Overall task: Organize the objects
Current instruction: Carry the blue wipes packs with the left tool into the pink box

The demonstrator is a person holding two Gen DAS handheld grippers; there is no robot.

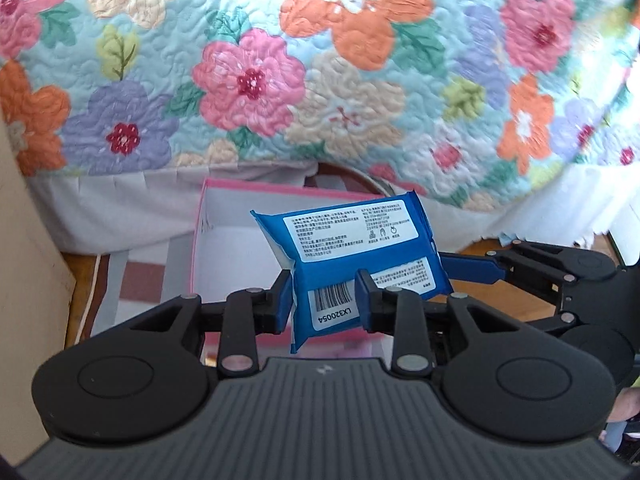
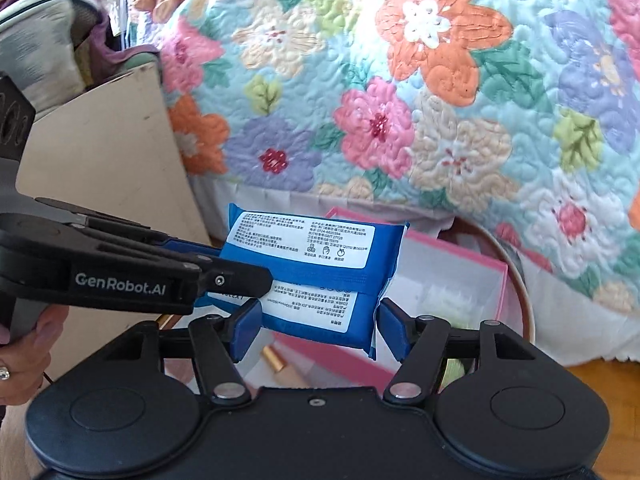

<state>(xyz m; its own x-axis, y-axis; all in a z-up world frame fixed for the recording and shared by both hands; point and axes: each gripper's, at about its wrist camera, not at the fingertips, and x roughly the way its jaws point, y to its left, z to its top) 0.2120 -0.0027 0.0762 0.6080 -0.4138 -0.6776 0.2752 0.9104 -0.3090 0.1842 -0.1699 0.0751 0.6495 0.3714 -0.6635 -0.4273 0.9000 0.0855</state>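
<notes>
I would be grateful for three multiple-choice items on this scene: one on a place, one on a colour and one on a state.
1. Where is the wipes packet?
A. Held up in the air near the open pink box
B. Lying flat on the floral quilt
C. Tucked under the bed

2. What colour is the packet's wrapper?
A. Green
B. Pink
C. Blue

3. What is the left gripper doing?
A. It stands wide open and empty
B. It is shut on one end of the packet
C. It is clamped on the rim of the box

Answers:
1 A: the packet hangs from a gripper with the box behind and below it.
2 C: the wrapper is blue with white printed labels.
3 B: both blue pads press on the packet's barcode end.
</notes>
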